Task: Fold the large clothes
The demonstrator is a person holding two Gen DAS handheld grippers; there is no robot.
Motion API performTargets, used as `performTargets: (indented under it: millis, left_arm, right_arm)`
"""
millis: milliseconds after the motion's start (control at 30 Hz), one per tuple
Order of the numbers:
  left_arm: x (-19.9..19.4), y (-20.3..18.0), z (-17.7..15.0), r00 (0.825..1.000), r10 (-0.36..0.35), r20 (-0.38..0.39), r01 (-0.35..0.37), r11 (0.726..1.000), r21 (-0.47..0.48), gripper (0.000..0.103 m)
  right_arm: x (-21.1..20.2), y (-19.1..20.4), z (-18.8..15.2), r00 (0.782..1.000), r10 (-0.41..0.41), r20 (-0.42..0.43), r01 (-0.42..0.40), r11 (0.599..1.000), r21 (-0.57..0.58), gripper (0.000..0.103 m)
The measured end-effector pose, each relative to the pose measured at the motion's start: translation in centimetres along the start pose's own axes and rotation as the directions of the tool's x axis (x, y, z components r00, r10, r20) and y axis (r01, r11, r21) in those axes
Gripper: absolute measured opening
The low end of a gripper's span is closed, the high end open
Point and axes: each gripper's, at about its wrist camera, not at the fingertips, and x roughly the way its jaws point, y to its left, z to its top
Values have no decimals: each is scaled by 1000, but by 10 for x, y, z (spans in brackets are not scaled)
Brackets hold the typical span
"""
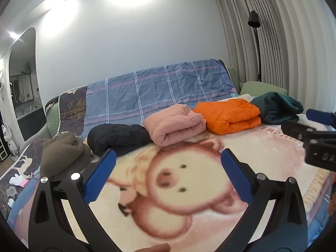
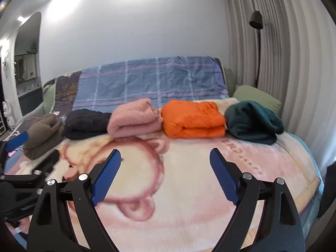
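Note:
Several folded garments lie in a row at the far side of the bed: a brown fleece (image 1: 61, 155) (image 2: 43, 135), a black jacket (image 1: 117, 137) (image 2: 86, 122), a pink jacket (image 1: 174, 126) (image 2: 134, 119), an orange jacket (image 1: 229, 114) (image 2: 193, 118) and a dark green one (image 1: 277, 107) (image 2: 254, 121). My left gripper (image 1: 168, 157) hangs open over the pig-print blanket (image 1: 178, 210) with nothing between its blue pads. My right gripper (image 2: 166, 157) is open too, empty, above the same blanket (image 2: 189, 199). Each gripper shows at the edge of the other's view.
A blue plaid sheet (image 1: 159, 88) covers the headboard. A green pillow (image 2: 256, 94) sits at the back right, beside grey curtains (image 2: 283, 63) and a black floor lamp (image 1: 255, 42). Small items lie on the bed's left edge (image 1: 17, 180). An arched doorway (image 1: 23, 79) opens at left.

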Motion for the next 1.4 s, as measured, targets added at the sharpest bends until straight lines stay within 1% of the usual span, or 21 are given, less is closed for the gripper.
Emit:
performTargets:
  millis: [100, 200, 300, 400, 567, 767, 900, 1033, 1400]
  left_arm:
    - [-6, 0, -3, 1000, -8, -8, 8, 1000, -13, 101]
    - [-12, 0, -8, 1000, -4, -14, 3, 1000, -17, 101]
    - [-13, -4, -12, 1000, -7, -30, 6, 1000, -17, 101]
    - [-14, -5, -18, 999, -12, -50, 11, 1000, -17, 101]
    - [-18, -6, -21, 998, -11, -58, 10, 1000, -9, 101]
    - [-17, -6, -28, 996, -27, -87, 24, 999, -27, 101]
    - [-17, -6, -31, 995, -29, -93, 26, 999, -37, 101]
    - [-16, -7, -33, 995, -11, -94, 8, 1000, -29, 101]
    - [-13, -6, -39, 993, -11, -117, 7, 999, -35, 101]
  right_arm:
    - [0, -4, -10, 1000, -11, -29, 11, 1000, 8, 89]
    - [-1, -3, -18, 999, -25, -38, 25, 1000, -5, 92]
    - [-5, 2, -24, 999, -20, -44, 19, 1000, -24, 98]
    - [-9, 7, -30, 999, -13, -52, 11, 999, -41, 99]
    - [-12, 7, -35, 998, -7, -60, 5, 999, -32, 100]
    - [-15, 2, -37, 998, -17, -58, 16, 1000, -17, 100]
    - [-17, 1, -38, 998, -21, -54, 20, 1000, -16, 101]
    - [-18, 1, -38, 998, -18, -56, 17, 1000, -16, 101]
    - [-10, 0, -42, 995, -17, -98, 16, 1000, -16, 101]
